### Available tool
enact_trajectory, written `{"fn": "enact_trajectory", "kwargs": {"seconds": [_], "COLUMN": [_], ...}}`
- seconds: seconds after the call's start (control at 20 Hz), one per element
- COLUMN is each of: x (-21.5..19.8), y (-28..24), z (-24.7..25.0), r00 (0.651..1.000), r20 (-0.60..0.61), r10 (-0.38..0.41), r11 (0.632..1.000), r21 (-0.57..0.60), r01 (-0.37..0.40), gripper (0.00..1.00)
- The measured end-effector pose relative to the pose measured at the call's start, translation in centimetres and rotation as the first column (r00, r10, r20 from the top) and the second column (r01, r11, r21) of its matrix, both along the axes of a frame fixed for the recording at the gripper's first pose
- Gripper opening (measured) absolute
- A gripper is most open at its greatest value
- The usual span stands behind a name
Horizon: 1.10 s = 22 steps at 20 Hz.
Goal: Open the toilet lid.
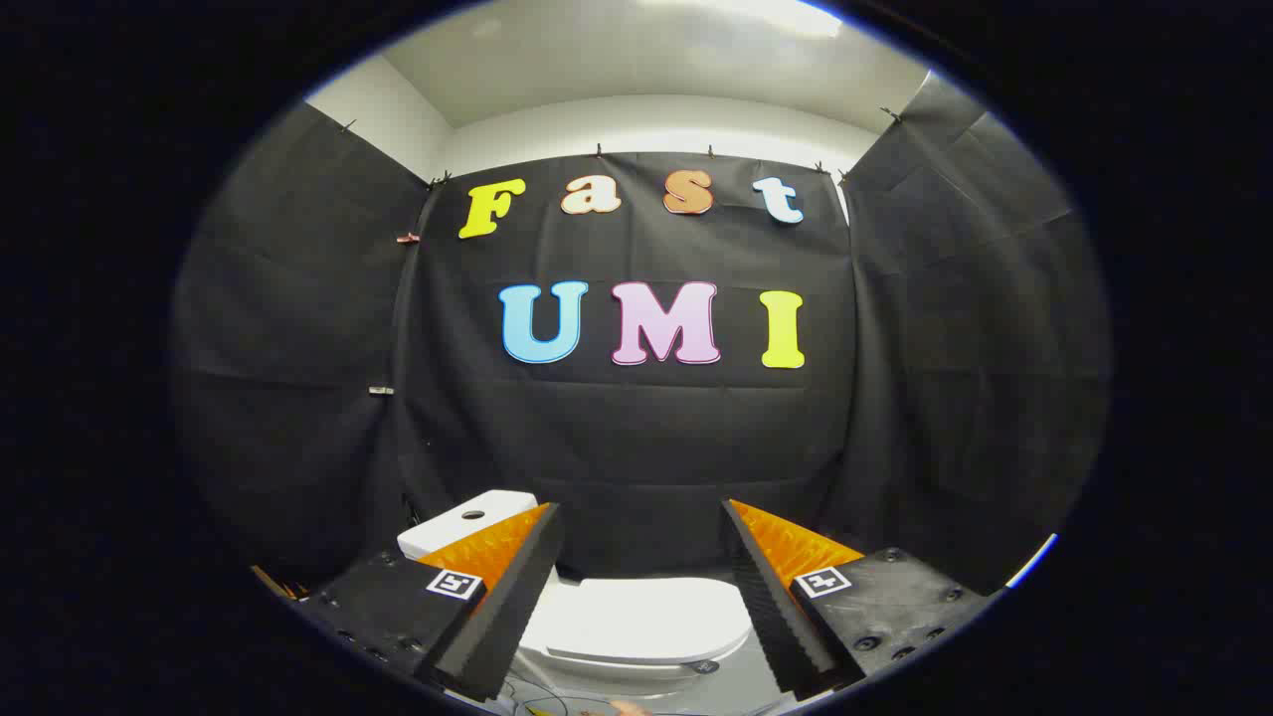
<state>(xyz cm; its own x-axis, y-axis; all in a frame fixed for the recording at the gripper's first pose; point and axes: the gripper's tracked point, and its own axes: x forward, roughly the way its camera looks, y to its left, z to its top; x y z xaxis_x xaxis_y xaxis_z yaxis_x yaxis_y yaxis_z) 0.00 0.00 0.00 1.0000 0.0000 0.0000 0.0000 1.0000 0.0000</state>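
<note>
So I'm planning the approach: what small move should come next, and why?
Probably ease the gripper forward and down toward the toilet lid. The fingers are spread, holding nothing, and the closed lid lies beyond them, untouched, ahead of the tank.
</note>
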Motion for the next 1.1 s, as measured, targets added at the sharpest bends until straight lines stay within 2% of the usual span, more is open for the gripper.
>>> {"fn": "enact_trajectory", "kwargs": {"seconds": [1.1], "x": [0.02], "y": [-0.54], "z": [-0.15], "r00": [1.0], "r20": [0.0], "r10": [-0.013], "r11": [1.0], "r21": [-0.016], "r01": [0.013], "gripper": [0.98]}}
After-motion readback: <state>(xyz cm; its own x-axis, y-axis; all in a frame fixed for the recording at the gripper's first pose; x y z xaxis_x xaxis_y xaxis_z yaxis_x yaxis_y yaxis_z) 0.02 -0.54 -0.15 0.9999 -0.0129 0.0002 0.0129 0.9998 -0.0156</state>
